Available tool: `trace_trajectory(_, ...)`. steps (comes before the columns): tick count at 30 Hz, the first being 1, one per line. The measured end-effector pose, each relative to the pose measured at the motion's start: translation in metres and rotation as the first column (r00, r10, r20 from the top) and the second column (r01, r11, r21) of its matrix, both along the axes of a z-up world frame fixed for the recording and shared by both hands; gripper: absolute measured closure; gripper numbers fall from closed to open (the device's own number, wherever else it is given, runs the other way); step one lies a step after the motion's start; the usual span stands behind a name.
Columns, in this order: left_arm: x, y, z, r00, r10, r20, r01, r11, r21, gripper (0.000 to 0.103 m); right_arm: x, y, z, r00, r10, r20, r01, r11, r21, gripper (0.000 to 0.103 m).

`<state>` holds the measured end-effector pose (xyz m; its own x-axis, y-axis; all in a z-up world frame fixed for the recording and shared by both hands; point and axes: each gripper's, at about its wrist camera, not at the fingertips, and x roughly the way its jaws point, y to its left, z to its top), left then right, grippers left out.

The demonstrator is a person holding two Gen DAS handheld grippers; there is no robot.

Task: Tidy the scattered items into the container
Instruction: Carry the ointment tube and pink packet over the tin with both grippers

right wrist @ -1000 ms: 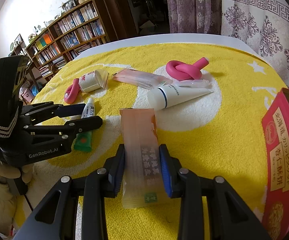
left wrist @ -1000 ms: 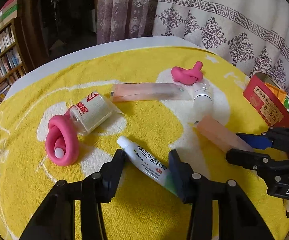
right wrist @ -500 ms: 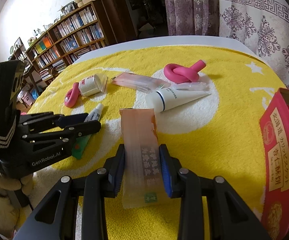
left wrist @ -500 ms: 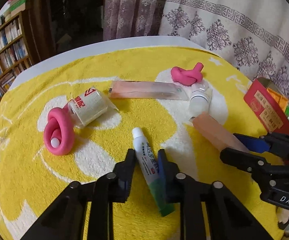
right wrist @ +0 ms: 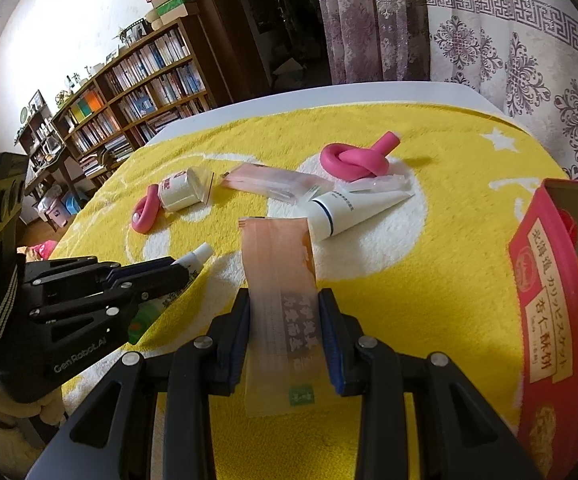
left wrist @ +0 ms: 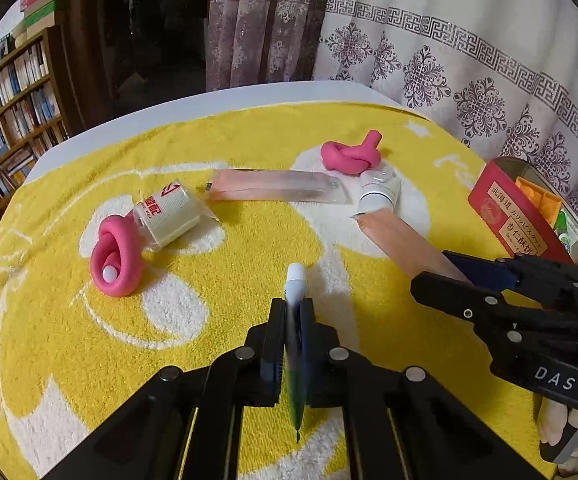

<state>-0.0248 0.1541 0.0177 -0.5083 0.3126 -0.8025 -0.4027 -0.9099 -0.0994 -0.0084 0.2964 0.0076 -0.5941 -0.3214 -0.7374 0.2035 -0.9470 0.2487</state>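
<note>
Gripping: left claw (left wrist: 292, 322) small tube (left wrist: 293, 280) | right claw (right wrist: 285, 336) orange sachet (right wrist: 279, 276) | nearby: pink knot (left wrist: 351, 154)

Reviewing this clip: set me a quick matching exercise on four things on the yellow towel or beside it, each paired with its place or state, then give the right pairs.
Things:
1. small white-capped tube
2. orange sachet
3. knotted pink foam rod
4. red tin

Places or states:
A. lying free at the far side of the towel
B. clamped edge-on in the left gripper
C. standing open at the towel's right edge
D. flat on the towel between the fingers of the right gripper

Pairs: 1-B, 2-D, 3-A, 4-C.
</note>
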Motion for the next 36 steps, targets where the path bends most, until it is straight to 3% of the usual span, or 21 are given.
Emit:
trace_trajectory(8, 0.01, 0.003, 0.016, 0.999, 0.008, -0.031, -0.007, 1.0, 0.025, 0.096, 0.005, 0.014, 0.011, 0.997, -0.051, -0.052, 0.048, 0.997, -0.056, 0.067)
trace_trajectory(13, 0.022, 0.015, 0.029, 0.998, -0.026, -0.054, 0.028, 0.999, 0.043, 0.096, 0.02, 0.031, 0.032, 0.989, -0.106, -0.108, 0.094, 0.989, -0.11, 0.067)
trace_trajectory(18, 0.033, 0.034, 0.04, 0.995, -0.074, -0.071, 0.079, 0.994, 0.071, 0.096, 0.044, 0.051, 0.051, 0.977, -0.156, -0.142, 0.142, 0.984, -0.106, 0.067)
trace_trajectory(27, 0.055, 0.085, 0.06, 0.976, -0.189, -0.111, 0.2, 0.975, 0.096, 0.096, 0.094, 0.104, 0.074, 0.939, -0.283, -0.194, 0.271, 0.959, -0.088, 0.067)
trace_trajectory(36, 0.07, 0.14, 0.074, 0.947, -0.297, -0.12, 0.311, 0.943, 0.119, 0.096, 0.132, 0.167, 0.078, 0.88, -0.43, -0.2, 0.422, 0.903, -0.084, 0.067)
